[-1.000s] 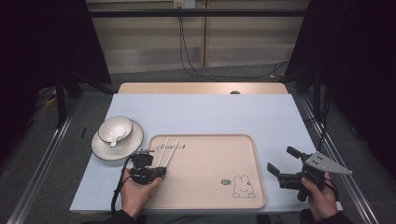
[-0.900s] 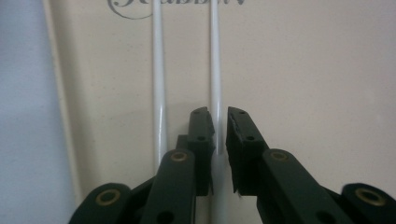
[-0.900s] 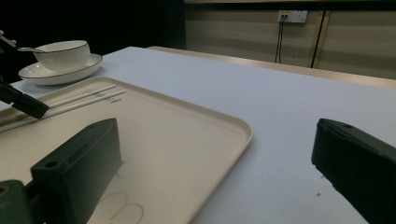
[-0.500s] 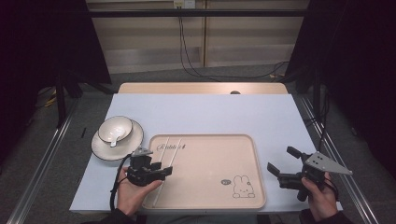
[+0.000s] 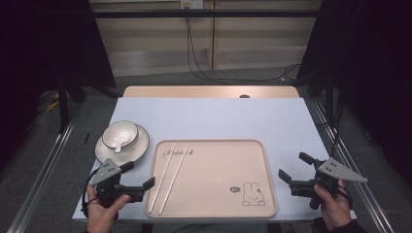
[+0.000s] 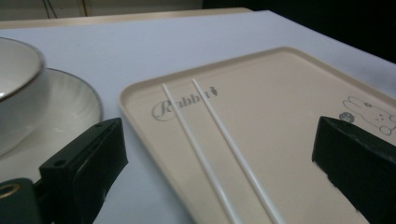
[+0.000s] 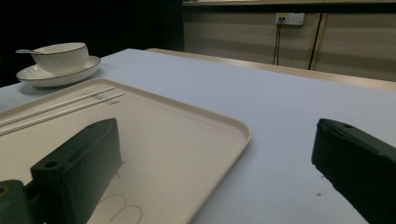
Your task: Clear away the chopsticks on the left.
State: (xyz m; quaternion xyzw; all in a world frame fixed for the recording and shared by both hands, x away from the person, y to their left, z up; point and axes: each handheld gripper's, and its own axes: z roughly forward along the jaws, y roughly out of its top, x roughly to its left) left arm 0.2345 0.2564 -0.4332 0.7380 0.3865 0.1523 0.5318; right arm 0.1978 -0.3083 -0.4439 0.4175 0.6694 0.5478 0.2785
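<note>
The chopsticks (image 5: 167,177) lie lengthwise on the tray (image 5: 218,213), just right of the left tool (image 5: 138,177), its jaws just opened wide, empty.

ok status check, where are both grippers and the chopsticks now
Left gripper jaws just opened, nothing between them, at the tray's left edge. Right gripper open, right of tray. Chopsticks lying side by side in tray. Nothing blocking.

Lab-style recording setup — not a home. Pale table (image 5: 218,116) boxed in by black curtains (image 5: 369,58), metal floor rails (image 5: 46,170) along both side edges, cables (image 5: 194,53) hanging from a wall socket (image 5: 191,4) behind — bare panelled wall, staged tableware.
</note>
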